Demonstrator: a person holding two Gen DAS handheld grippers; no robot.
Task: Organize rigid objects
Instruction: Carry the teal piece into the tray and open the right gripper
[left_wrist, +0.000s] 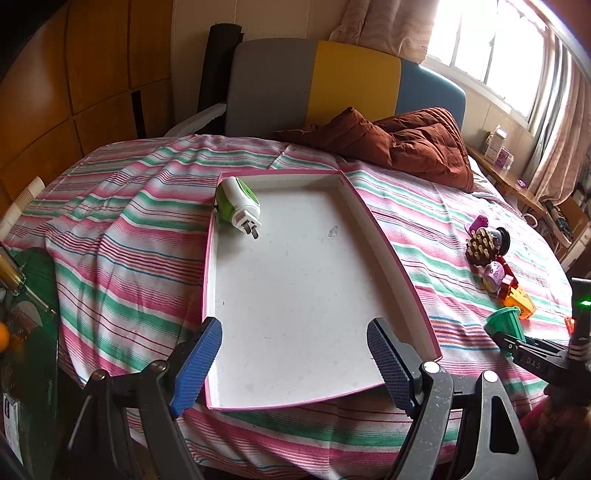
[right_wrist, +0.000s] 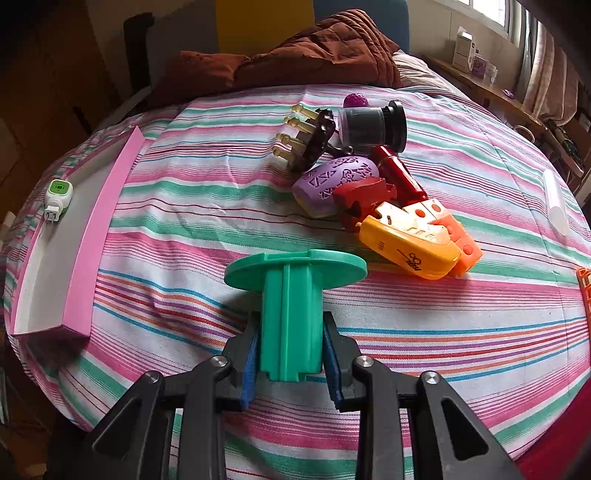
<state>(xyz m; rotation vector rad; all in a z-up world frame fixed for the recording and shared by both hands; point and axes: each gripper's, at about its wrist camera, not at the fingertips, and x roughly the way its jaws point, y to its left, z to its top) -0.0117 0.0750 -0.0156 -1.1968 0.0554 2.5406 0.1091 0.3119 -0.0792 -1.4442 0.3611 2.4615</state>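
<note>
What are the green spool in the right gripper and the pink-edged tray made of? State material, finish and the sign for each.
Green spool: looks like moulded plastic, smooth with a slight sheen; uniform colour, crisp ribs and a thin flat flange point to that.

Pink-edged tray: probably cardboard, matte; thin straight walls with sharp folded corners and a scuffed white floor suggest a box lid, though coated board cannot be ruled out.

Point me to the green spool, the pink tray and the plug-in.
green spool (right_wrist: 290, 325), right wrist view, ribbed stem between the gripper's pads
pink tray (left_wrist: 384, 240), left wrist view, right wall
plug-in (left_wrist: 238, 201), left wrist view, white body
</note>
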